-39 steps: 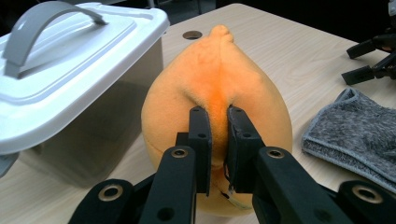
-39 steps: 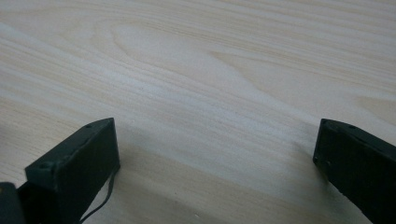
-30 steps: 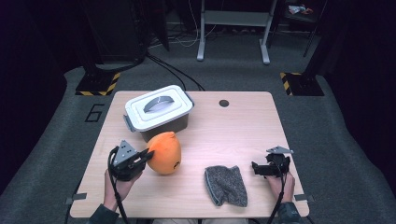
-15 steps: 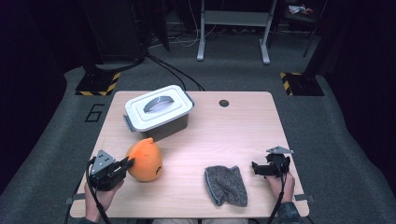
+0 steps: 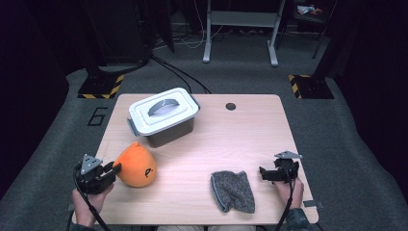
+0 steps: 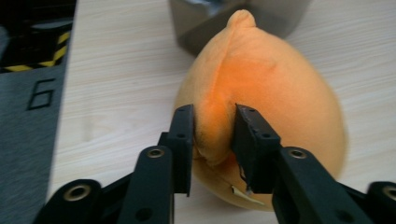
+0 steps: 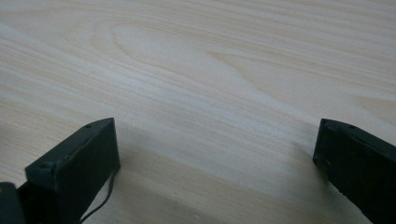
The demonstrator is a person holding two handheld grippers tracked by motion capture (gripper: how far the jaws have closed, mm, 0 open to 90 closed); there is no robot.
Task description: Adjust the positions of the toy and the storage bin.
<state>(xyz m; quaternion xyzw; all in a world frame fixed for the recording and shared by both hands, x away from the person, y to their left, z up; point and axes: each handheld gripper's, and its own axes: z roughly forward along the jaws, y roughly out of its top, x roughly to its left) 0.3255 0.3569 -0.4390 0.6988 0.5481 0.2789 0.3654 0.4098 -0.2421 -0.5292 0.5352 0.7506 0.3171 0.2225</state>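
Observation:
An orange teardrop-shaped plush (image 5: pixel 137 168) lies on the wooden table (image 5: pixel 250 134) near its front left corner. My left gripper (image 5: pixel 114 169) sits just left of it. In the left gripper view its jaws (image 6: pixel 213 112) pinch a fold of the plush (image 6: pixel 271 88). The jaws have just been opening a little, and the fold still fills the gap between the pads. My right gripper (image 5: pixel 263 173) rests low over the table at the front right. In the right gripper view it (image 7: pixel 215 135) stands wide open over bare wood.
A grey box with a white handled lid (image 5: pixel 163 117) stands behind the plush at the back left. A grey knitted cloth (image 5: pixel 232 191) lies at the front, left of my right gripper. A small round hole (image 5: pixel 231 106) marks the table's far side.
My left gripper has carried the orange plush left and toward the front edge, lower onto the table. The right gripper and the grey cloth have stayed put.

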